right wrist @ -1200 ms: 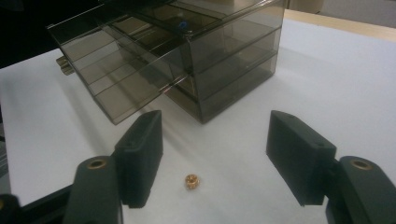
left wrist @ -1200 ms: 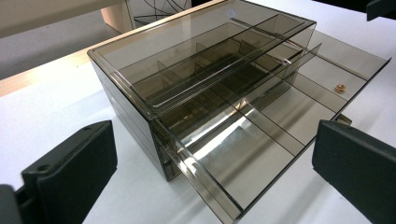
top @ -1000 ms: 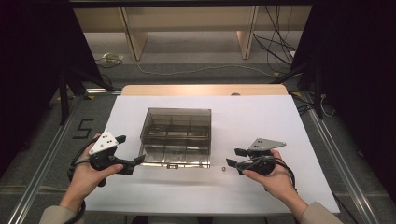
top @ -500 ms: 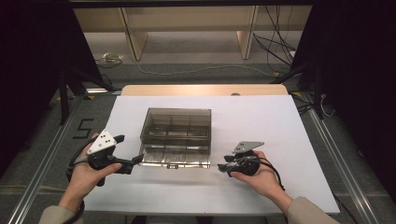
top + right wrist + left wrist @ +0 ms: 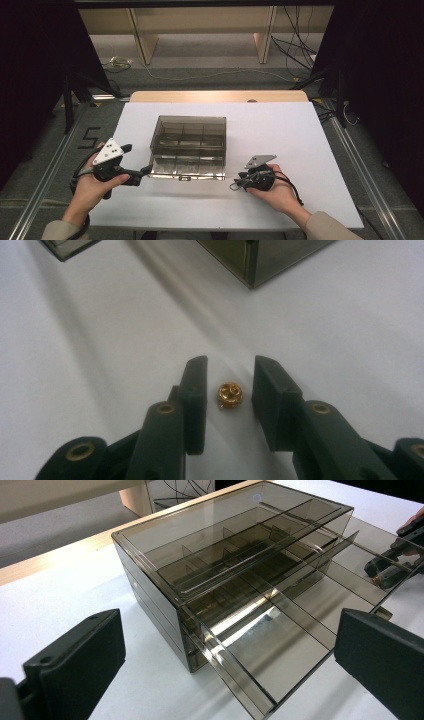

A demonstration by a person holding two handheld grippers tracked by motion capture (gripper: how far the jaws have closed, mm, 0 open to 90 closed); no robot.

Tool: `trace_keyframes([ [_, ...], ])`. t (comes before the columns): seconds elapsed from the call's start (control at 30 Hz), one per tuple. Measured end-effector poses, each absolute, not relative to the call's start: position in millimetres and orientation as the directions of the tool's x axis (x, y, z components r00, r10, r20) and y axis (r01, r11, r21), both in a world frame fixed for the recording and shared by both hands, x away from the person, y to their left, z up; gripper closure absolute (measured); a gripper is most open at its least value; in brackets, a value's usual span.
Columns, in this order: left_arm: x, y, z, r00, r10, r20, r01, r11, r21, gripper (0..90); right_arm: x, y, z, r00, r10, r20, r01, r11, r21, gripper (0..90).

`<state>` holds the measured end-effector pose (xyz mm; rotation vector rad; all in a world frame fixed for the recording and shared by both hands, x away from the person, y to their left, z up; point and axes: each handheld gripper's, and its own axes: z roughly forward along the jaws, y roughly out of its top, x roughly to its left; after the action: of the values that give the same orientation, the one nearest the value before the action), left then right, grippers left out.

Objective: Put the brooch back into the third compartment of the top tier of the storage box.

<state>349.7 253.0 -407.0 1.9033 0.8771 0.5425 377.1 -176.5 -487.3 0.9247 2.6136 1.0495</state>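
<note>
A smoky see-through drawer box point(image 5: 188, 131) stands mid-table, its lowest drawer point(image 5: 186, 169) pulled out toward me. In the left gripper view the box point(image 5: 225, 555) and the divided drawer point(image 5: 295, 645) lie ahead of my left gripper point(image 5: 227, 647), whose jaws stand wide apart. The left gripper point(image 5: 144, 173) hovers at the drawer's front-left corner. A small round gold piece point(image 5: 230, 395) lies on the white table between the jaws of my right gripper point(image 5: 229, 372). Those jaws have just been closing, and a gap still shows on both sides of the piece. The right gripper point(image 5: 235, 185) sits low by the drawer's front-right corner.
The white table top point(image 5: 300, 140) ends in a wooden strip point(image 5: 220, 96) at the far edge. Cables point(image 5: 200, 75) and wooden furniture legs point(image 5: 142, 42) are on the floor beyond. Metal rails point(image 5: 360, 165) run along both sides of the table.
My right hand has come left and down toward the table by the drawer's front-right corner, and its jaws have narrowed. The left hand and the box have stayed put.
</note>
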Motion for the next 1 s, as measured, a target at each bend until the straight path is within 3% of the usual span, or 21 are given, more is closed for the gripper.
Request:
trace_keyframes([
  [0.23, 350.5, 252.8, -406.5, 0.645, 0.764, 0.009, 0.346, -0.303, 0.888, 0.0, 377.9, -177.9, -488.0, -0.778, 0.626, 0.056, 0.489, 0.548, 0.678, 78.4],
  [0.43, 351.0, 253.5, -406.3, 0.644, 0.765, 0.009, 0.344, -0.301, 0.889, 0.0, 376.3, -176.0, -487.2, -0.777, 0.628, 0.034, 0.482, 0.56, 0.674, 79.3],
  [1.0, 350.9, 253.4, -407.2, 0.639, 0.769, 0.005, 0.342, -0.29, 0.894, 0.0, 379.3, -188.3, -475.0, -0.757, 0.646, 0.098, 0.5, 0.477, 0.723, 79.7],
])
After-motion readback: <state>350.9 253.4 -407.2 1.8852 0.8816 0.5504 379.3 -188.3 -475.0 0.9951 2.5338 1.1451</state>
